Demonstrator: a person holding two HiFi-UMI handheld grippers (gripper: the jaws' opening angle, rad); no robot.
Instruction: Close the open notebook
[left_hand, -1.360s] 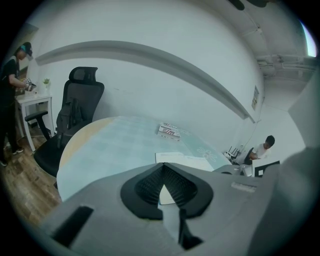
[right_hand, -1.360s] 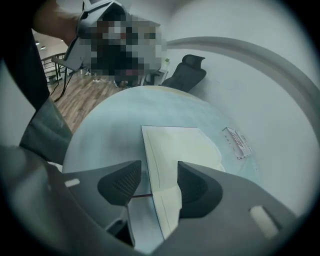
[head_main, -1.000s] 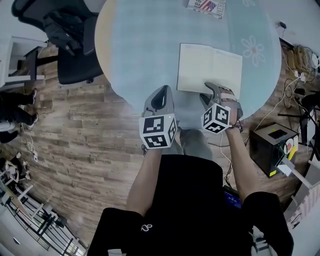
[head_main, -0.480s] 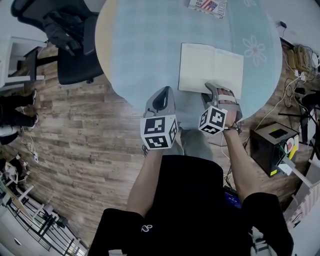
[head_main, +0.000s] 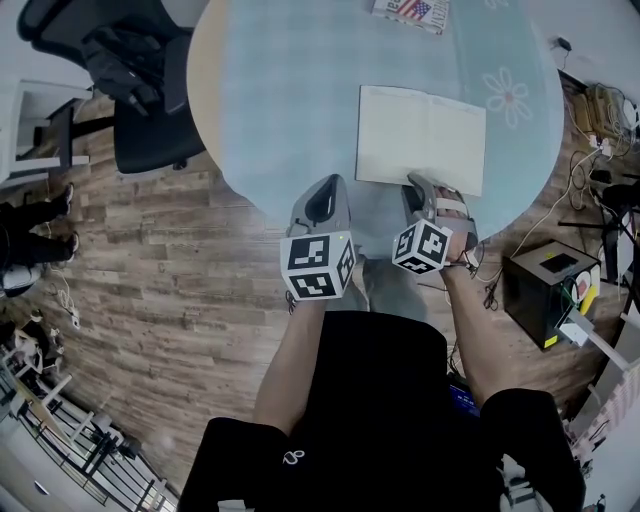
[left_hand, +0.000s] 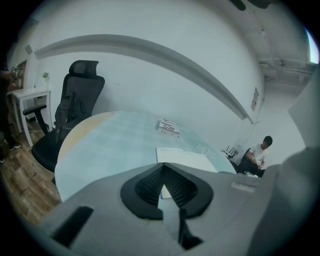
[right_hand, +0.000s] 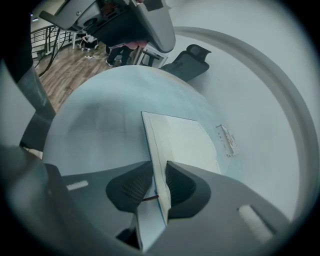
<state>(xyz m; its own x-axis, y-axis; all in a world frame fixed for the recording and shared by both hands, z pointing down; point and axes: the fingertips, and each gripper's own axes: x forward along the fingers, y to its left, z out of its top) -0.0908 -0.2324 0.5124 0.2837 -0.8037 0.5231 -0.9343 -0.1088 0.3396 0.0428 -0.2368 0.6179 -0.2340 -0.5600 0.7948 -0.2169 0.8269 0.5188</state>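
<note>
The open notebook (head_main: 420, 140) lies flat with blank cream pages on the pale blue round table (head_main: 280, 100), right of centre. My right gripper (head_main: 425, 183) is at its near edge, close to the spine. In the right gripper view its jaws are closing, with the notebook's edge (right_hand: 159, 150) standing between the pads (right_hand: 177, 182) and touching both. My left gripper (head_main: 325, 185) hovers over the table's near rim, left of the notebook, shut and empty. In the left gripper view the notebook (left_hand: 182, 159) shows just beyond the left gripper (left_hand: 163, 167).
A small book with a flag cover (head_main: 412, 12) lies at the table's far side. A black office chair (head_main: 130, 90) stands left of the table. A black box (head_main: 545, 285) and cables sit on the wooden floor at the right. A person (left_hand: 260, 152) sits in the background.
The right gripper's jaws have narrowed onto the notebook's near edge and the gripper has tipped a little. The left gripper and the notebook have not moved.
</note>
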